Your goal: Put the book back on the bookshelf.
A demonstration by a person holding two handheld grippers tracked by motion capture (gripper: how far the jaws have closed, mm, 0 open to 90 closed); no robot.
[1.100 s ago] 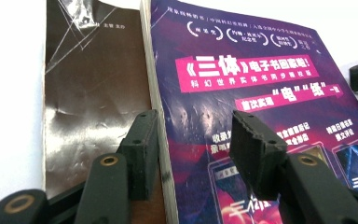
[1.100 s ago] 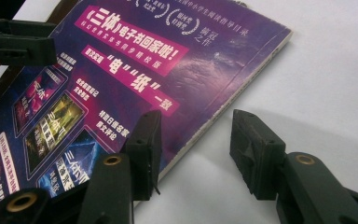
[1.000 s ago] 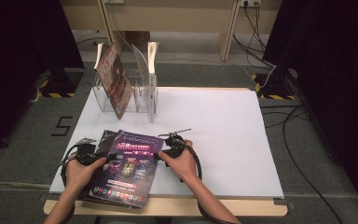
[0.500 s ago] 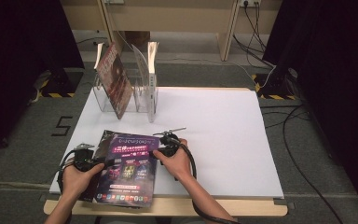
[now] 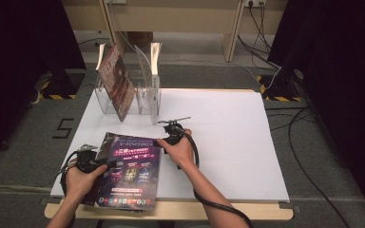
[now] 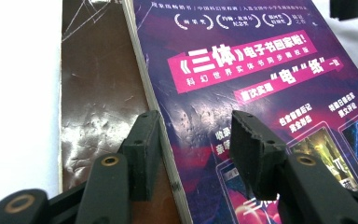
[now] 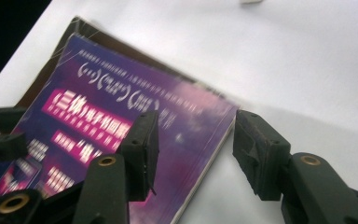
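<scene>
A purple magazine (image 5: 130,171) with pink title bars lies flat near the table's front edge, on top of a brown-covered one (image 6: 98,93) that sticks out along its left side. My left gripper (image 5: 100,164) hovers at that left edge. In the left gripper view its jaws (image 6: 193,126) stand open astride the purple magazine's spine edge (image 6: 158,116). My right gripper (image 5: 165,139) is at the magazine's far right corner. Its jaws (image 7: 193,126) have just been opening. One fingertip (image 7: 142,140) is over the cover, the other over the bare white table, and the magazine's edge lies between them without being pressed.
A clear plastic file rack (image 5: 133,97) stands at the back left of the white table top (image 5: 228,137). A brown magazine (image 5: 117,80) leans in it, and a thin booklet (image 5: 155,66) stands beside that. Cables lie on the floor to the right.
My right gripper has moved a little farther from the person, toward the magazine's far right corner, and its jaws have widened. The left hand and the magazines have stayed put.
</scene>
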